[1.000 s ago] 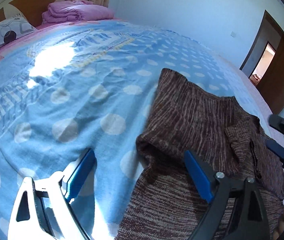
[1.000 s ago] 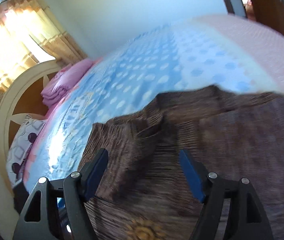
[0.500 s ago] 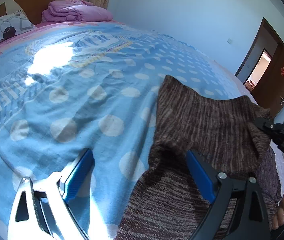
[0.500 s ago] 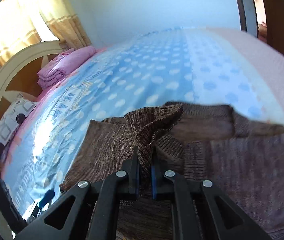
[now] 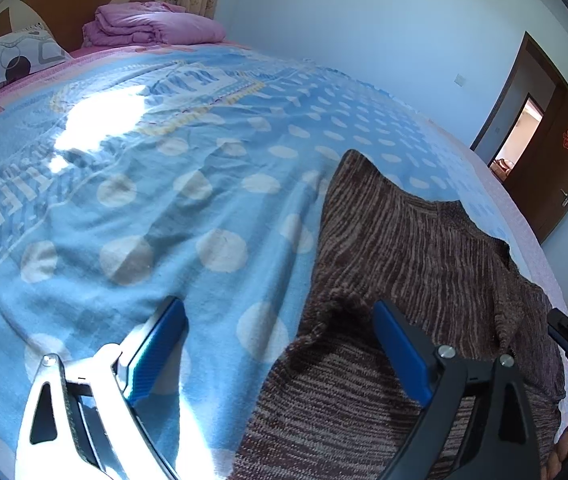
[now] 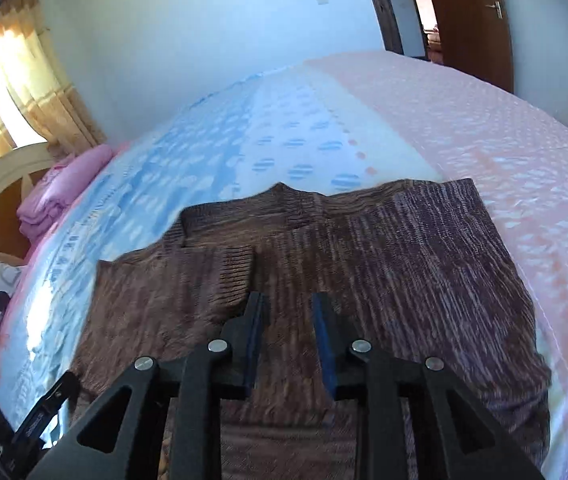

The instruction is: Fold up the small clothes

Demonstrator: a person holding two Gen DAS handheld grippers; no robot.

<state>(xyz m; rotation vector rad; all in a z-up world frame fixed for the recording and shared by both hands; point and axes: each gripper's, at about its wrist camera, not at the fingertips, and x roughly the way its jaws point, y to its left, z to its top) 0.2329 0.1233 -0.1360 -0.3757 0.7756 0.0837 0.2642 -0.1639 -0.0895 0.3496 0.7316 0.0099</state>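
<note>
Blue dotted bedspread (image 5: 211, 200), brown knit garment (image 6: 324, 264) flat beneath the right gripper (image 6: 290, 340), fingers just parting, nothing between them.

— How does the left gripper (image 5: 279, 348) stand?
— Jaws spread wide, tilted downward, nothing between them.
— And the right gripper (image 6: 290, 340)?
— Its jaws have just been opening (only a narrow gap so far), gripping nothing, angled downward too.

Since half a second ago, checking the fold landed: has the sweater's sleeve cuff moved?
Yes. The sleeve cuff, pinched upright before, now lies flat on the sweater, left of the right gripper, whose jaws have just opened, empty.
</note>
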